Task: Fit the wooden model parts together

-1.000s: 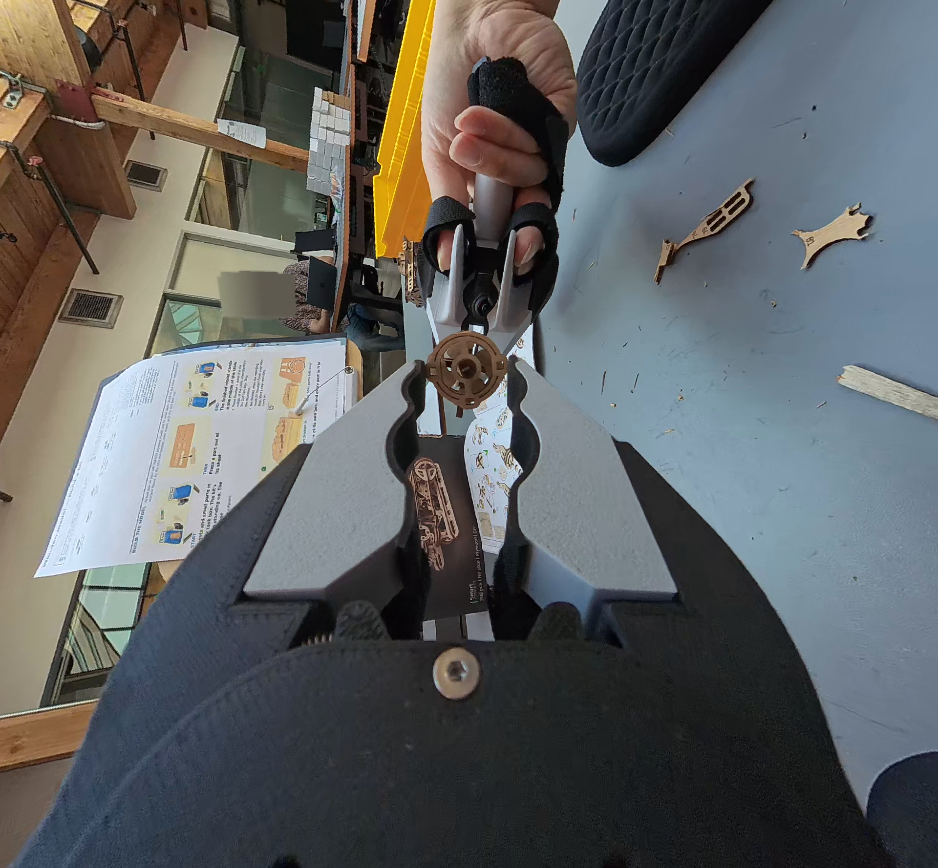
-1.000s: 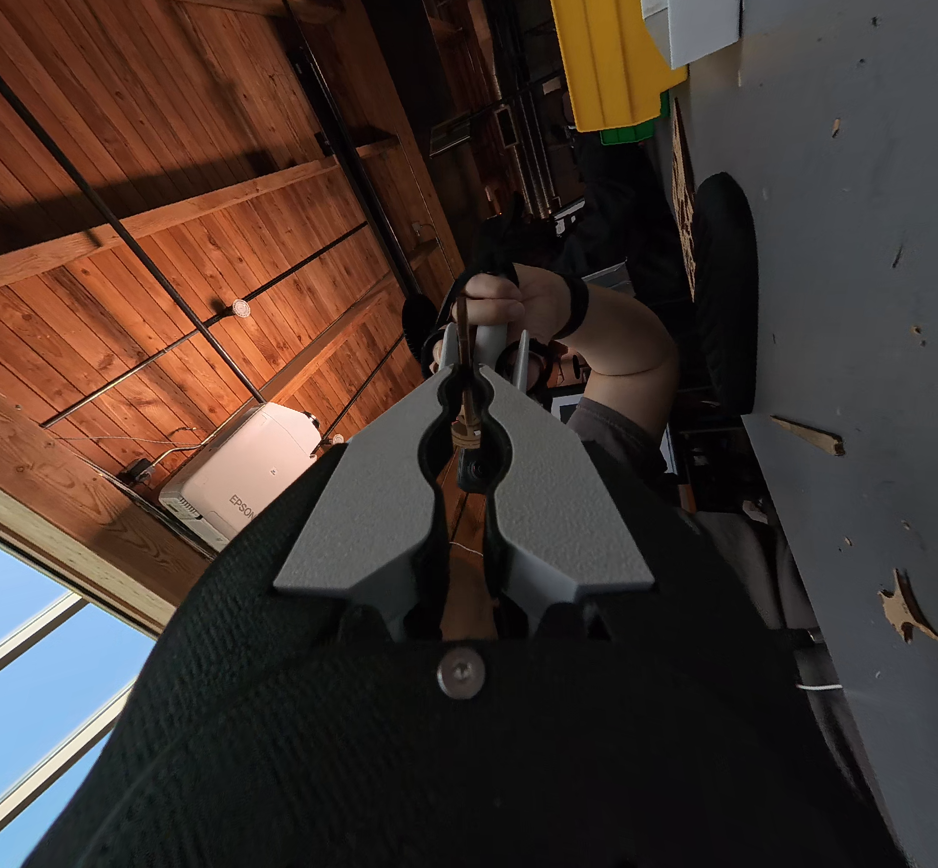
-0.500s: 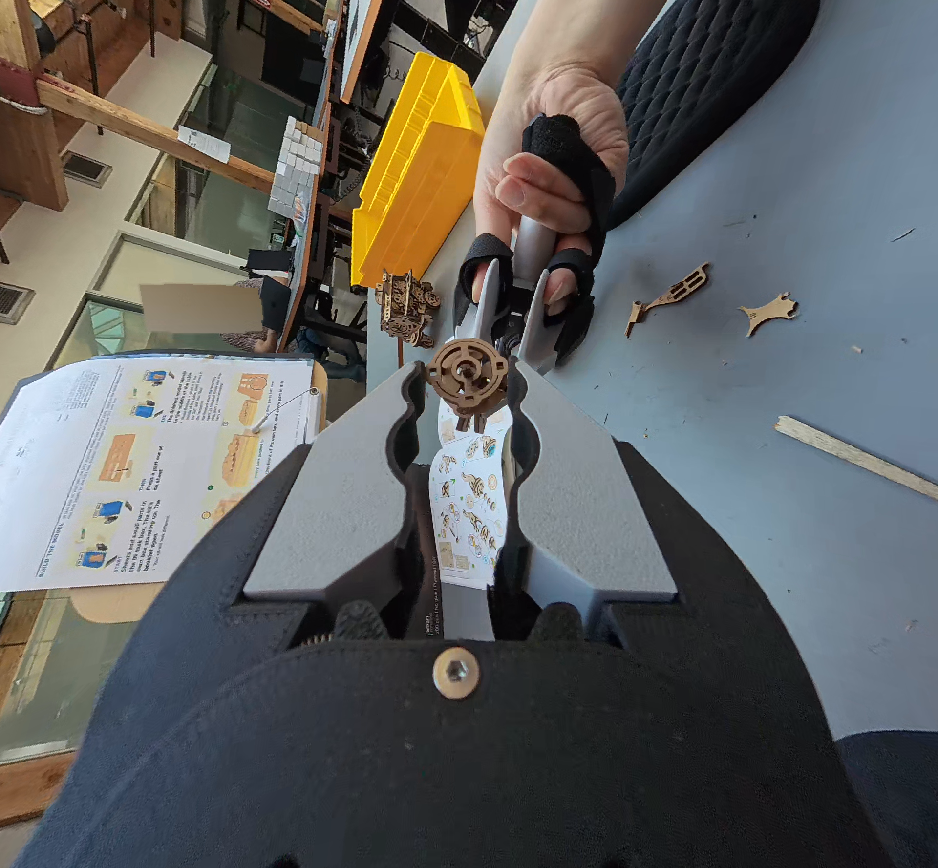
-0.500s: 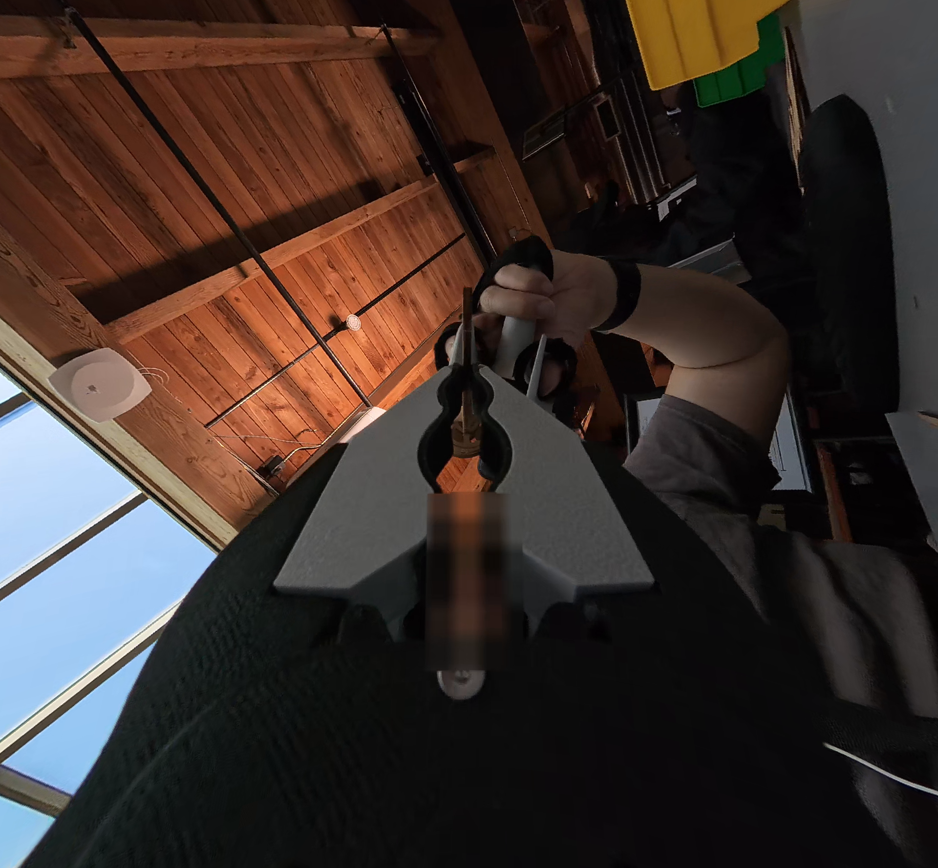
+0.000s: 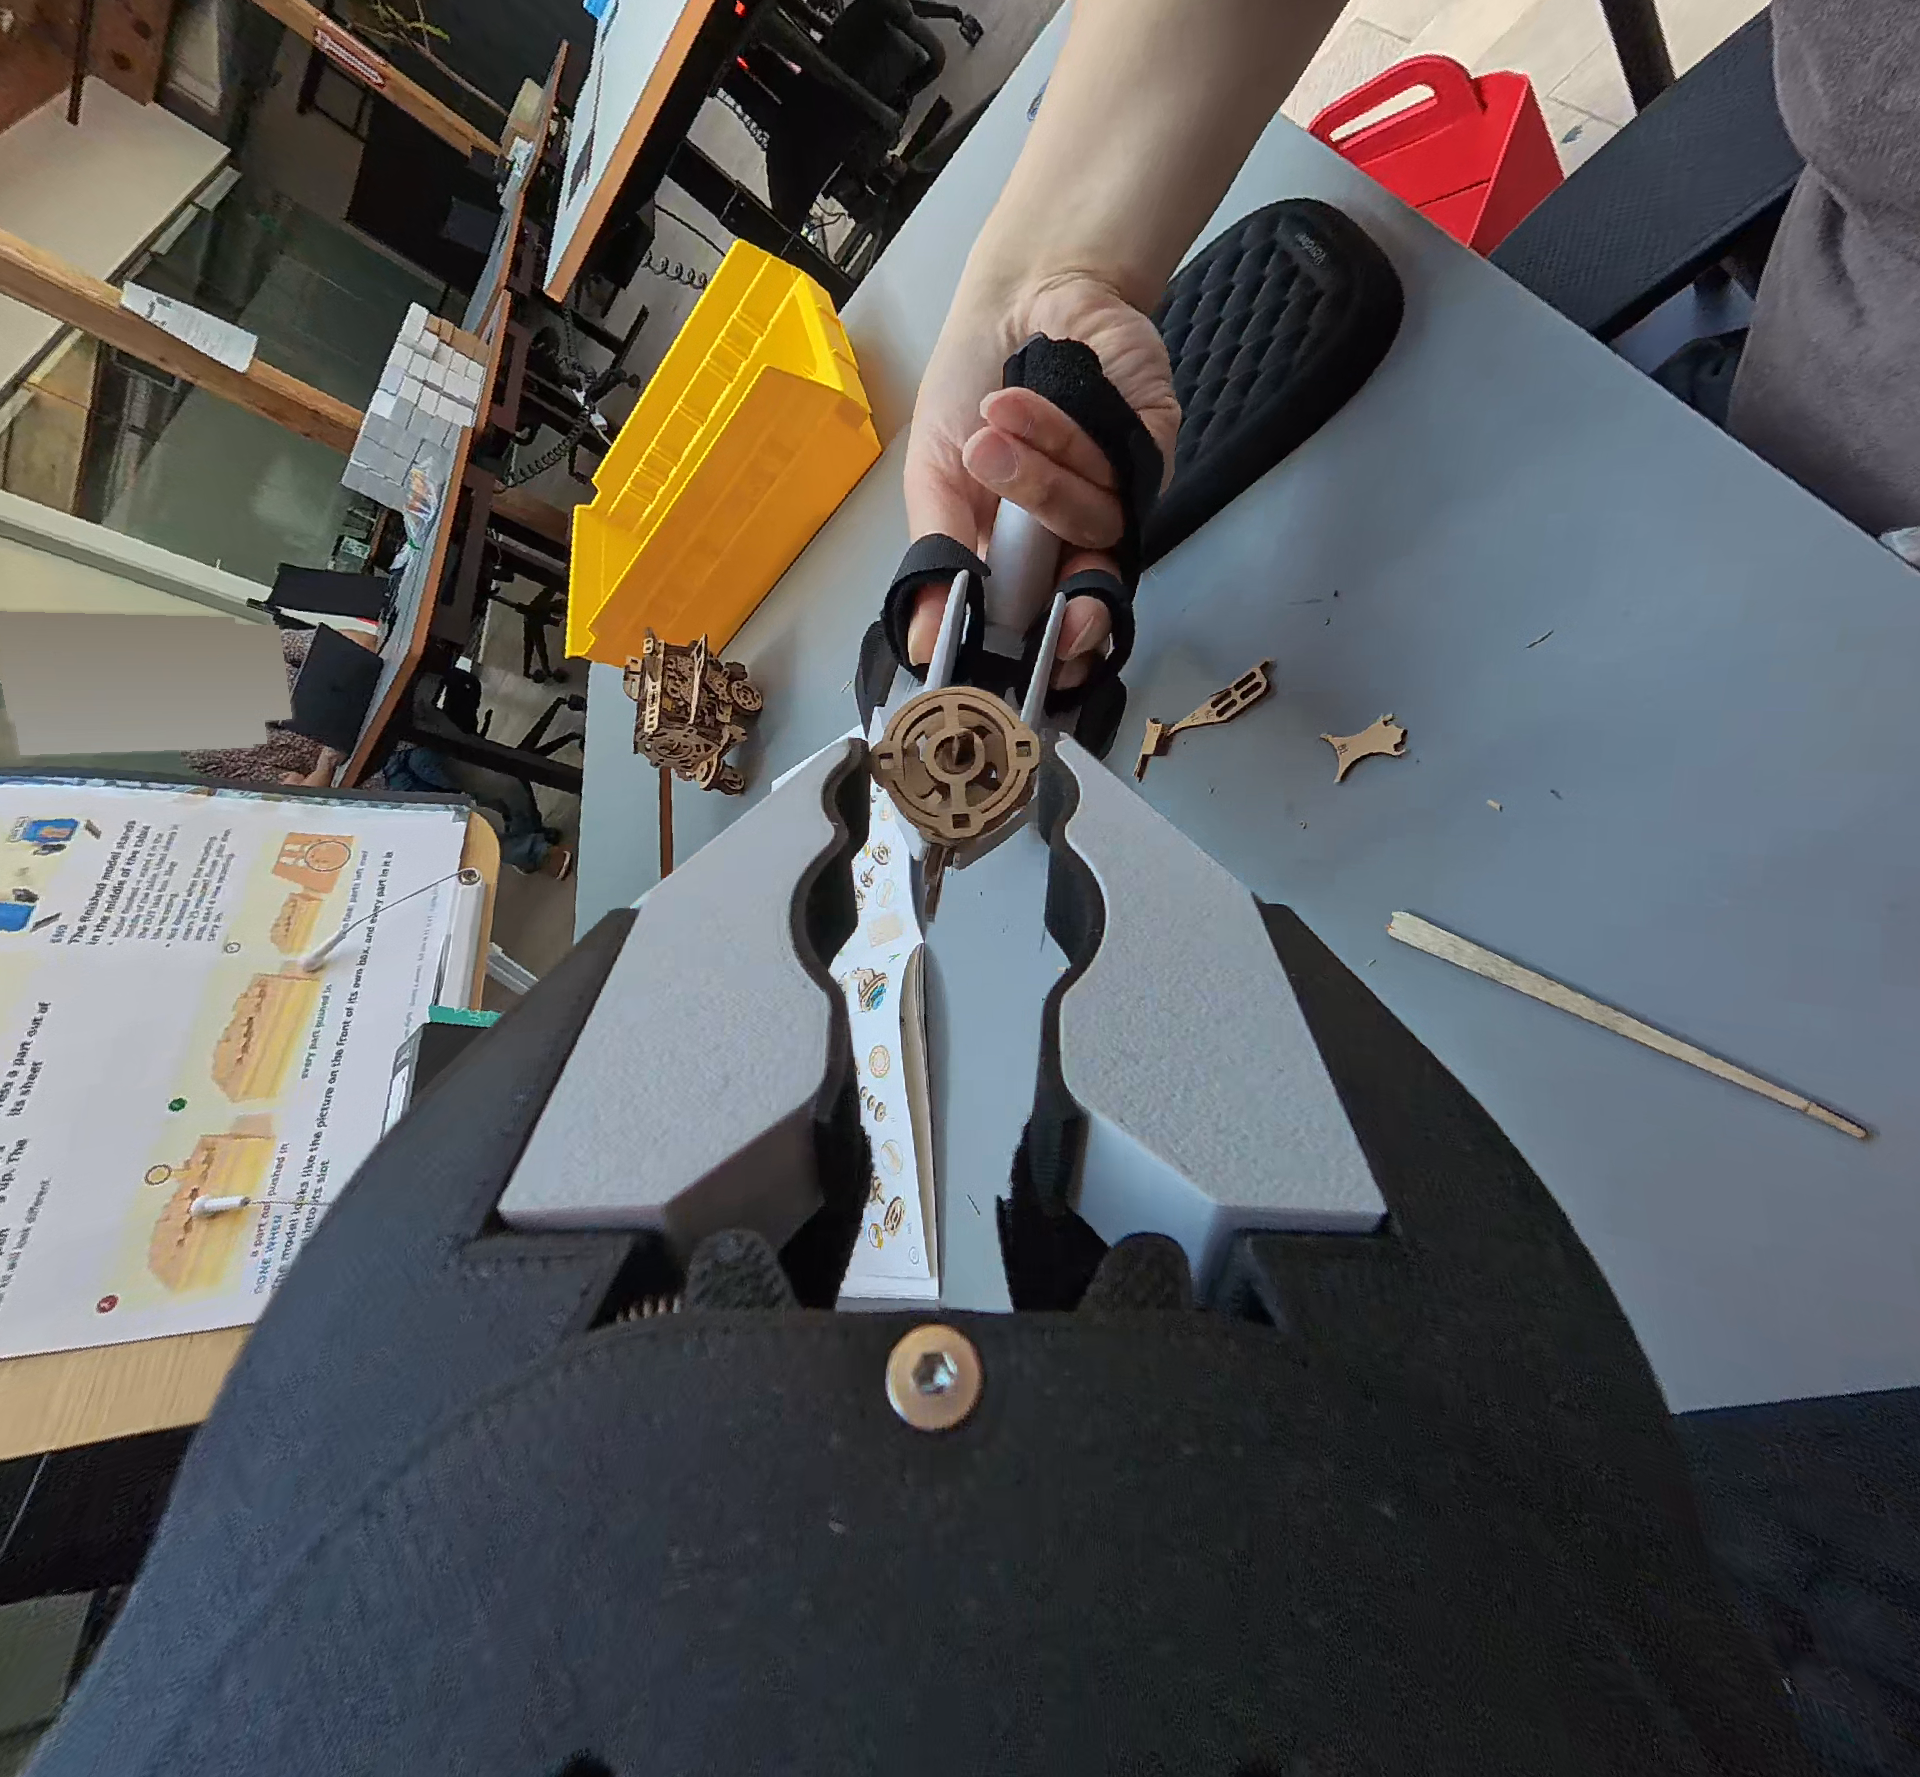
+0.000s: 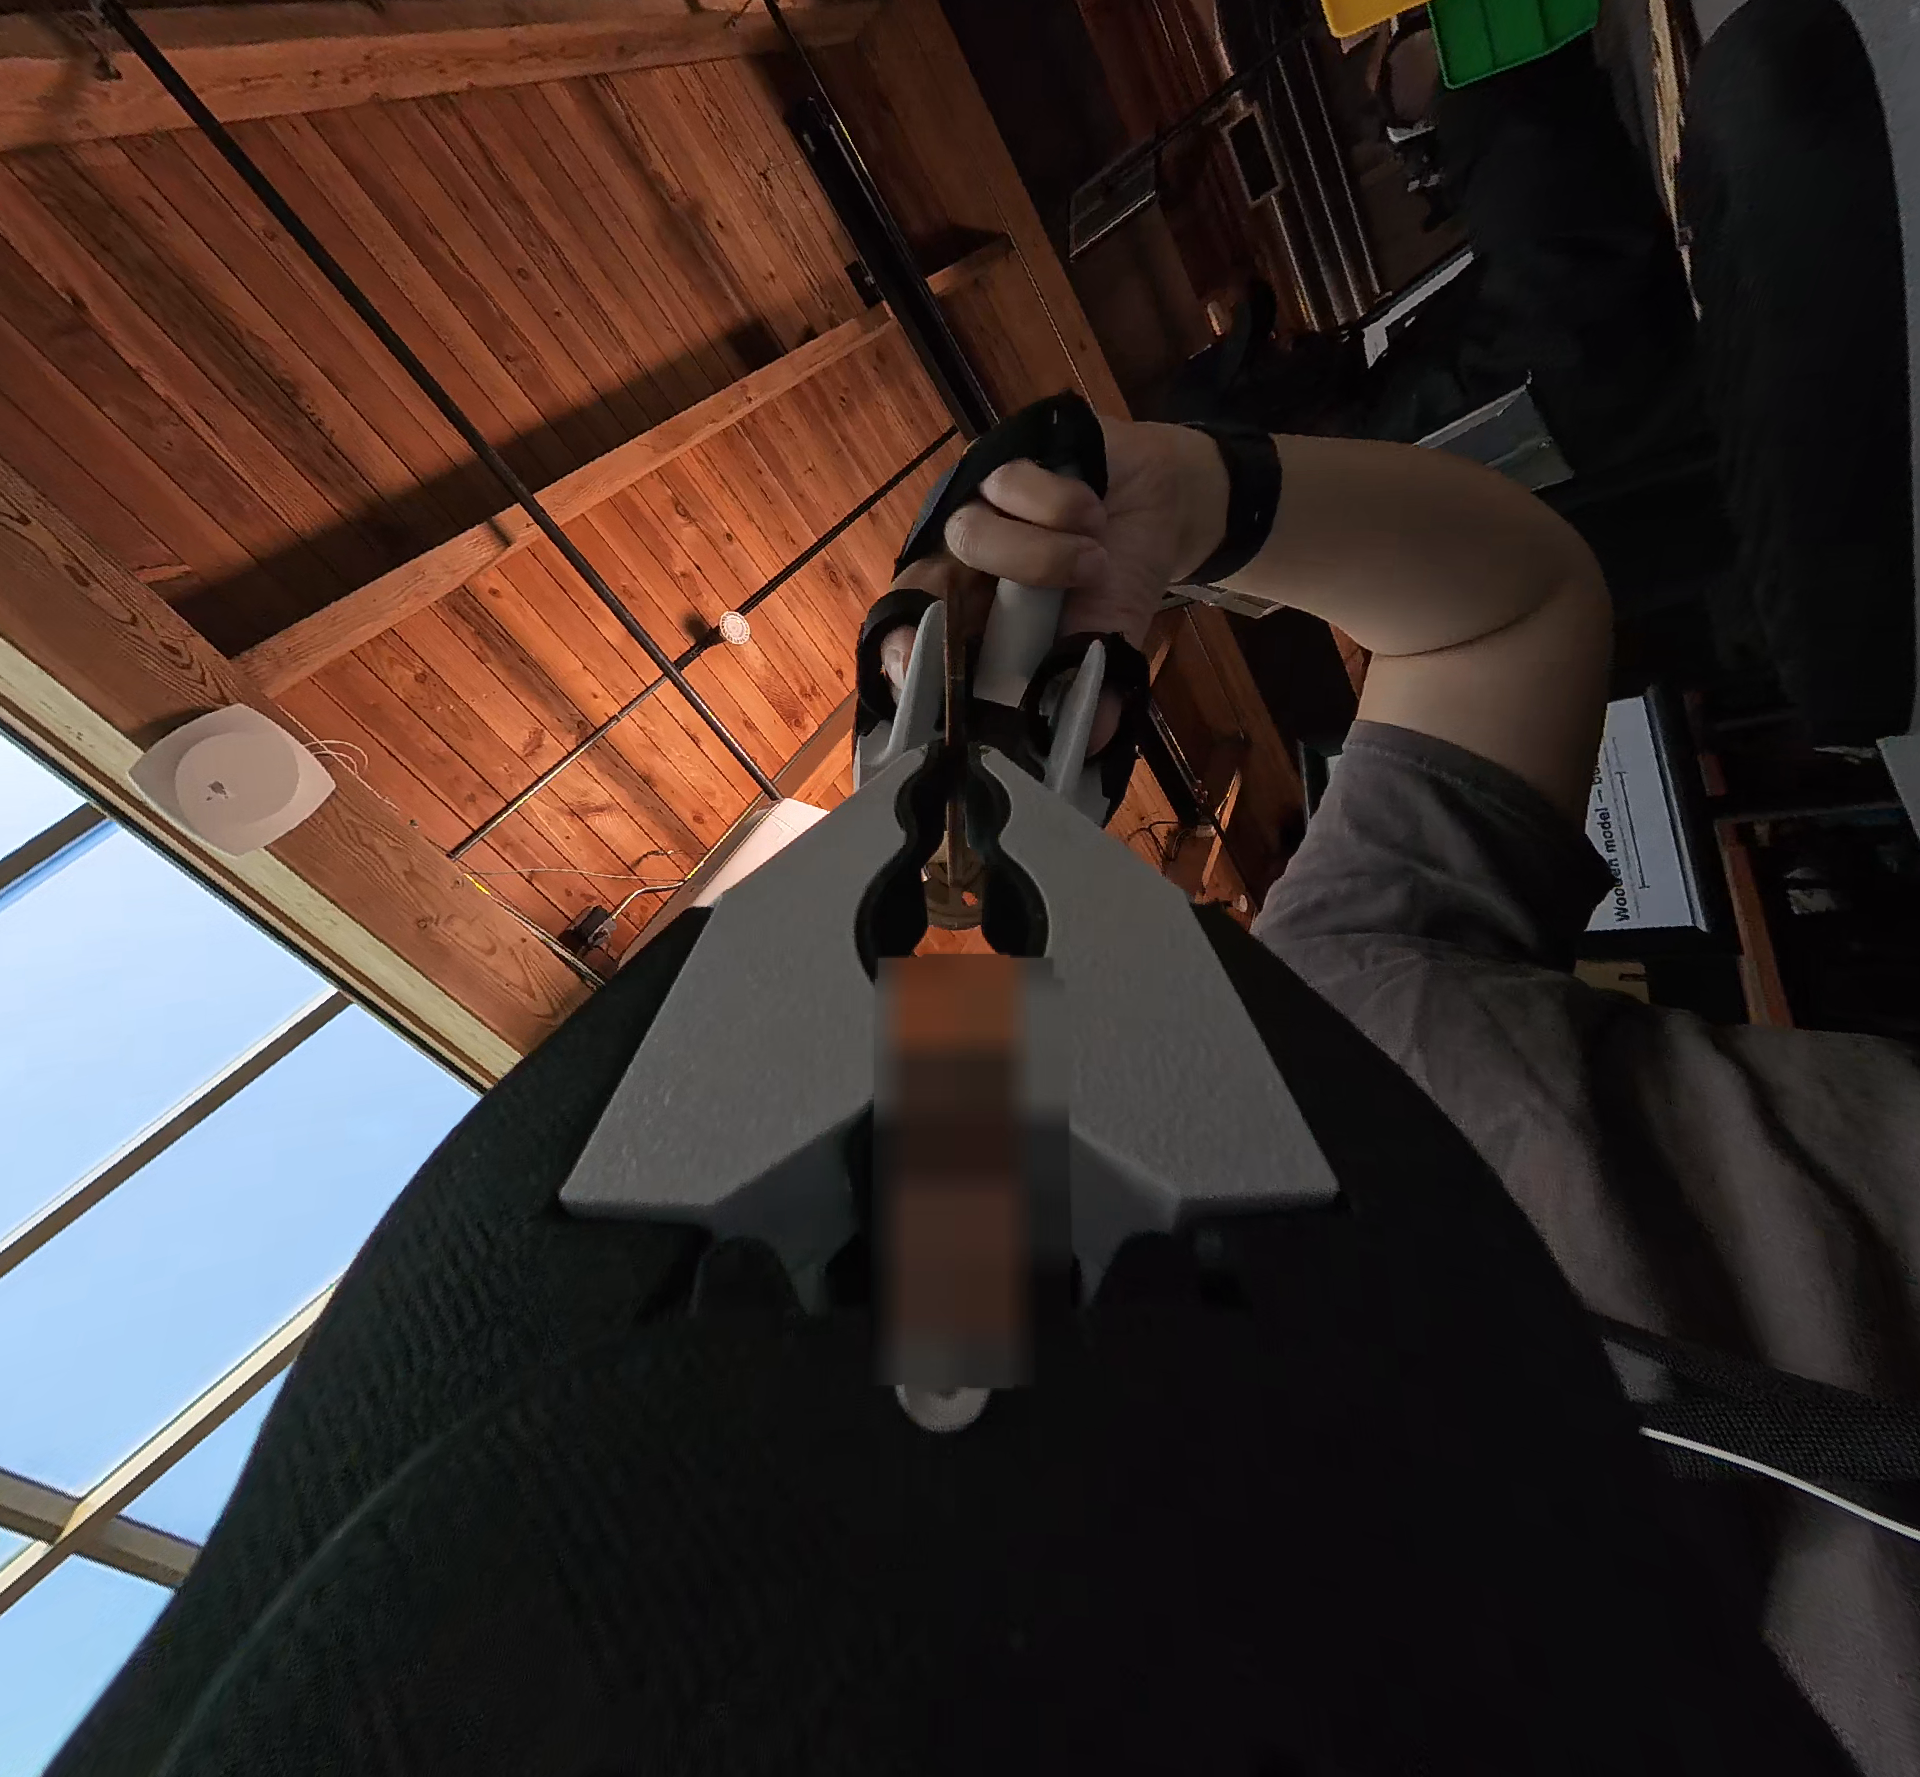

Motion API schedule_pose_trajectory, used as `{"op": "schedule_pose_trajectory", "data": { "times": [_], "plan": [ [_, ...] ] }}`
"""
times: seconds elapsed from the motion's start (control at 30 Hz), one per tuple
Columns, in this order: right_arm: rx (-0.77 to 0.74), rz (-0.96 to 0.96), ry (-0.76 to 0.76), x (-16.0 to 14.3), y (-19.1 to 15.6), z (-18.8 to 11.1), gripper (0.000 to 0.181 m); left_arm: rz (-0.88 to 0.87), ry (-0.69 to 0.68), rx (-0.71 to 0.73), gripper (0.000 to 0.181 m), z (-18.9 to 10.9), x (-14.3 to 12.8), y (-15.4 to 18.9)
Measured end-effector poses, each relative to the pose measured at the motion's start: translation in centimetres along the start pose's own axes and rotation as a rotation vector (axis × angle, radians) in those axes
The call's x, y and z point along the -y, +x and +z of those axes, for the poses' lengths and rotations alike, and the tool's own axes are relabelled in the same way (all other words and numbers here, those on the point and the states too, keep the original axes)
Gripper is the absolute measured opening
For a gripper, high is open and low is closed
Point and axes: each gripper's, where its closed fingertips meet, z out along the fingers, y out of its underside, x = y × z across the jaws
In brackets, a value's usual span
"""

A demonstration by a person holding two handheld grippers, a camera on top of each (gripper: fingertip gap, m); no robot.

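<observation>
Left gripper (image 5: 954, 771) jaws narrow, pinching round brown wooden wheel part (image 5: 954, 766) at tips. Right gripper (image 6: 951, 797) jaws clamped on same part's thin edge. Step: mid-air fitting. Next, likely: steady aligned press. Half-built wooden model (image 5: 689, 711) beyond left jaw.

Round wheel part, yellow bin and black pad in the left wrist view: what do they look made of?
Wheel part: thin cut wood, matte tan with darker edges. Yellow bin: probably moulded plastic, smooth with a slight sheen. Black pad: soft-looking, quilted diamond pattern, perhaps fabric or foam; uncertain.
</observation>
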Motion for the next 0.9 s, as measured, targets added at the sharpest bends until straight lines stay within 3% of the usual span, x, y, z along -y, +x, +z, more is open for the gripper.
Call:
{"op": "schedule_pose_trajectory", "data": {
  "times": [0.9],
  "plan": [
    [-0.035, 0.17, -0.042, -4.0, 2.1, 1.0, 0.0, 0.009, 0.132, -0.197, 0.031, -1.0, 3.7, 1.8]
  ]
}}
